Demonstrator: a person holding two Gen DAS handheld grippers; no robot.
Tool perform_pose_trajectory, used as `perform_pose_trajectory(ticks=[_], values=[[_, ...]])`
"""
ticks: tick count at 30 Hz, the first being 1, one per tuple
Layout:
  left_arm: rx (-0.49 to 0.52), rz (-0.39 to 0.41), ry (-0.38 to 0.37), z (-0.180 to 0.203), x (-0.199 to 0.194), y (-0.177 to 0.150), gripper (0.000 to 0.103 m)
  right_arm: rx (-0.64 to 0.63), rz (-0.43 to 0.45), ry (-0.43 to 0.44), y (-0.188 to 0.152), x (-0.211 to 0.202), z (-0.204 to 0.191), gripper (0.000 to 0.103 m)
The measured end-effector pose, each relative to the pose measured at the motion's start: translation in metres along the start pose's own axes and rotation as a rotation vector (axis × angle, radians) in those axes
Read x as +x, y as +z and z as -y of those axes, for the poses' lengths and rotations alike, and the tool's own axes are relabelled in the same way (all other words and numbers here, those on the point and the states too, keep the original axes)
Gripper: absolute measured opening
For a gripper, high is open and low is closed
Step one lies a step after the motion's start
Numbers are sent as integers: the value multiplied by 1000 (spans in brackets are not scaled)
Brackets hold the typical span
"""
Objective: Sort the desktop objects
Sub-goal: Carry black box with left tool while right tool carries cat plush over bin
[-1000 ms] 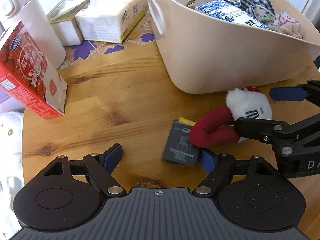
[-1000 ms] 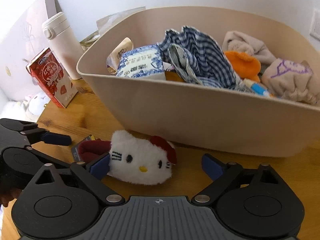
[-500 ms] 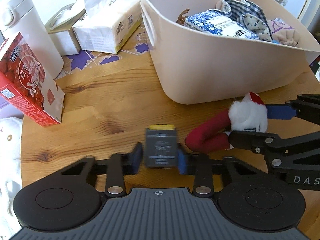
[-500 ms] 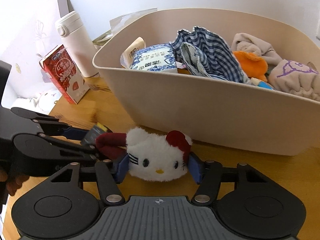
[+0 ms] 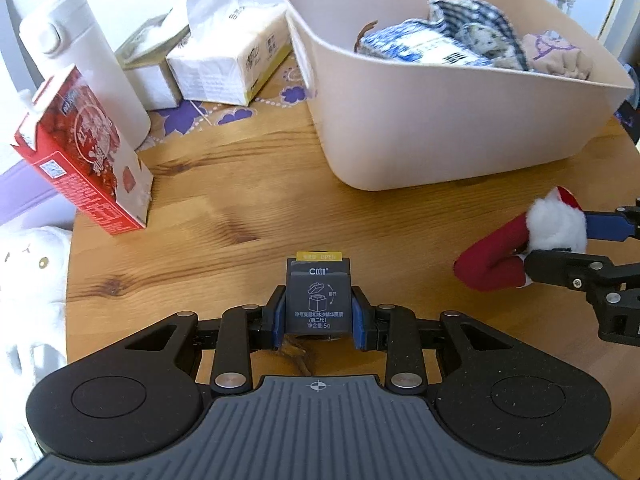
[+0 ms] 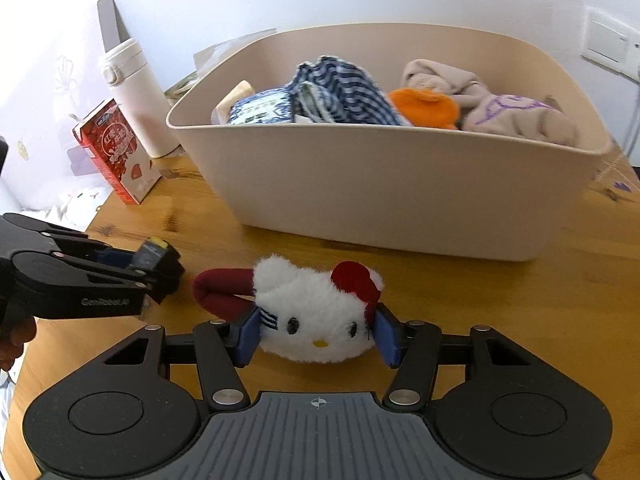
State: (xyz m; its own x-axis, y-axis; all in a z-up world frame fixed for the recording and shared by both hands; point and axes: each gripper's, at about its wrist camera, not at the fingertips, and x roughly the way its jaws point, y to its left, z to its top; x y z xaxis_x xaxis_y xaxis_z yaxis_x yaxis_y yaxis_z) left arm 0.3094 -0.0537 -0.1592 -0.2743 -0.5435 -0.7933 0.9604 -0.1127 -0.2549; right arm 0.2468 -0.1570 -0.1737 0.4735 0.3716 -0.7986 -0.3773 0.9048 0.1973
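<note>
My left gripper point(image 5: 318, 322) is shut on a small dark grey box point(image 5: 318, 300) with a yellow top edge, held just above the wooden table point(image 5: 240, 216). It shows at the left of the right wrist view point(image 6: 154, 254). My right gripper point(image 6: 316, 338) is shut on a white cat plush point(image 6: 316, 320) with a red bow and a dark red loop. The plush also shows at the right of the left wrist view point(image 5: 554, 228). A beige bin point(image 6: 380, 184) holding clothes and packets stands behind both; it shows in the left wrist view too point(image 5: 440, 128).
A red carton point(image 5: 84, 152) stands at the left with a white flask point(image 5: 80, 64) behind it. Tissue packs point(image 5: 228, 64) lie on a purple-flowered mat at the back. A white plush point(image 5: 28, 280) sits off the table's left edge.
My left gripper closed on the dark box and drew it left, away from the plush. My right gripper closed on the cat plush and lifted it slightly.
</note>
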Motion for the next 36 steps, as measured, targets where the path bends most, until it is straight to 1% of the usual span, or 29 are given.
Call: perform_pose_trajectory(ticks=[7,13,18,22,29,36], values=[[-5,43,-6,14,-23,-5,32,36,40,-4,-14,-31,10,55],[23,74,-16,23,-39,-9,32,58,80,-16,-24,-63,22,55],[15,98,-22,25,-56,-9,32,87,125,-44,-29,-88,37,55],[30,103,-15,28,-70,-6,32,96,177,-71,-31,-111,47,55],[19,155,-28,25,-96,7,32,111,267,-113,-22,-148,67,55],[19,212,-16,26,-111,28,32,93,326,-141,-2,-166,81,55]])
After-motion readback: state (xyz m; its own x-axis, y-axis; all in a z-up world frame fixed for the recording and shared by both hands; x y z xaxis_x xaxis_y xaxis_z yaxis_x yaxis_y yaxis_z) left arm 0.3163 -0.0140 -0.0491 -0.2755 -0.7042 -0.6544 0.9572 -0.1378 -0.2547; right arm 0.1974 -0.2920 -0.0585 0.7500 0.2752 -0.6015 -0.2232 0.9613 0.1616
